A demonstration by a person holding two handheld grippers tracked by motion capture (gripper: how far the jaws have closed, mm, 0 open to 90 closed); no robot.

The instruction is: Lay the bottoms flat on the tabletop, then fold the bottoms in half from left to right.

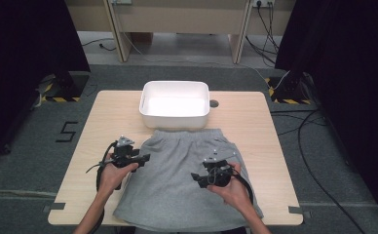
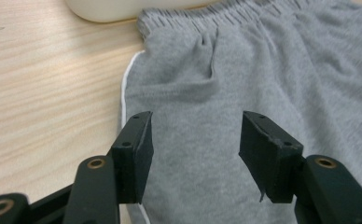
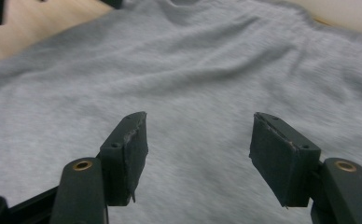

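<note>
A pair of grey shorts (image 1: 182,175) lies flat on the wooden table (image 1: 114,112), its waistband toward a white tub (image 1: 175,103). My left gripper (image 1: 145,157) hovers at the shorts' left edge, pointing right, jaws open and empty. In the left gripper view the gripper (image 2: 195,140) frames the grey shorts (image 2: 244,79) and their white side seam (image 2: 123,93). My right gripper (image 1: 197,178) is over the shorts' right half, pointing left, open and empty. The right gripper view has the gripper (image 3: 198,140) above the grey fabric (image 3: 193,70).
The white tub (image 2: 104,9) stands at the table's far middle, touching the waistband. A small dark hole (image 1: 214,103) sits to the tub's right. Bare wood lies left and right of the shorts. Cables and black stands lie on the floor around the table.
</note>
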